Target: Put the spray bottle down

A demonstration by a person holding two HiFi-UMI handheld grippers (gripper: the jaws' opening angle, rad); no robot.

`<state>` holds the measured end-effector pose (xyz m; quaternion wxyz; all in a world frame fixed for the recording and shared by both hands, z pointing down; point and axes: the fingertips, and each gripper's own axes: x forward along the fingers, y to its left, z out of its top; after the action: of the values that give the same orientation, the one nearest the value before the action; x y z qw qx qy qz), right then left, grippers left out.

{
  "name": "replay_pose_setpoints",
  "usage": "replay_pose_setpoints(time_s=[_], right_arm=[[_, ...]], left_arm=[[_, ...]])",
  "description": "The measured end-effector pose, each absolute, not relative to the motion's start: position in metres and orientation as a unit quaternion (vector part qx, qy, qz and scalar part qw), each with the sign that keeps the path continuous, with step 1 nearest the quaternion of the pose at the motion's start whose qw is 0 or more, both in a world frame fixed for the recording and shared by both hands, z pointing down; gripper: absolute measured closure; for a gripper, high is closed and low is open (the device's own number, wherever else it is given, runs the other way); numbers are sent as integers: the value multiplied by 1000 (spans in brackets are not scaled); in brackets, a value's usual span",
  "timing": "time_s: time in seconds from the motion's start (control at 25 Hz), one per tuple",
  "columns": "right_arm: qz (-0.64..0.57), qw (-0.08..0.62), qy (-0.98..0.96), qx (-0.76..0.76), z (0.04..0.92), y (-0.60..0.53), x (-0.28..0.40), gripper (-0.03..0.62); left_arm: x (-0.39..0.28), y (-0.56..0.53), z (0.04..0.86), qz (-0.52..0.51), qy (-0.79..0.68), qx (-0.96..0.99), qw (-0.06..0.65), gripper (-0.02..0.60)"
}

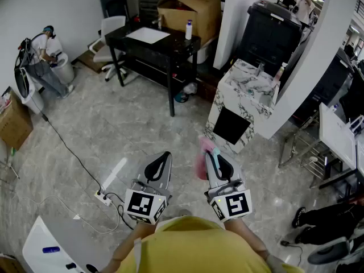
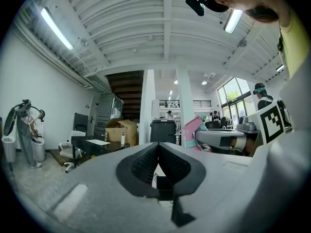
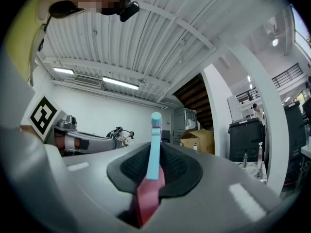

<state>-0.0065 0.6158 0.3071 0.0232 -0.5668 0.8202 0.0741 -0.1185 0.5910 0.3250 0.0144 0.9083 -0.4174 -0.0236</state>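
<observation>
Because only floor (image 1: 114,135) lies below, we clamp the spray bottle (image 3: 146,195) in our right gripper (image 1: 214,156), with our left gripper (image 2: 158,148) closed and empty.

Left gripper (image 1: 164,155) and right gripper (image 1: 214,153) side by side, level, over grey marbled floor (image 1: 114,129); pink spray bottle (image 1: 201,162), blurred, at right gripper's jaws. Beyond: black desk (image 1: 136,43) bearing white sheet (image 1: 147,34) and white bottle (image 1: 188,30), cardboard box (image 1: 196,7) behind; marble-patterned cabinet (image 1: 250,87) to its right. Power strip (image 1: 102,197) with cables on floor at left; person (image 1: 44,58) bent over at far left
</observation>
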Motion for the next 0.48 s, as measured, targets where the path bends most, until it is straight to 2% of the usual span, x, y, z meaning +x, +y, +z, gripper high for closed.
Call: replay_pose_setpoints(time_s=[0.48], right_arm=[[57,42,826,-559,324,597,38,548]], left_arm=[[-67,570,334,-25,-411,911,11,578]])
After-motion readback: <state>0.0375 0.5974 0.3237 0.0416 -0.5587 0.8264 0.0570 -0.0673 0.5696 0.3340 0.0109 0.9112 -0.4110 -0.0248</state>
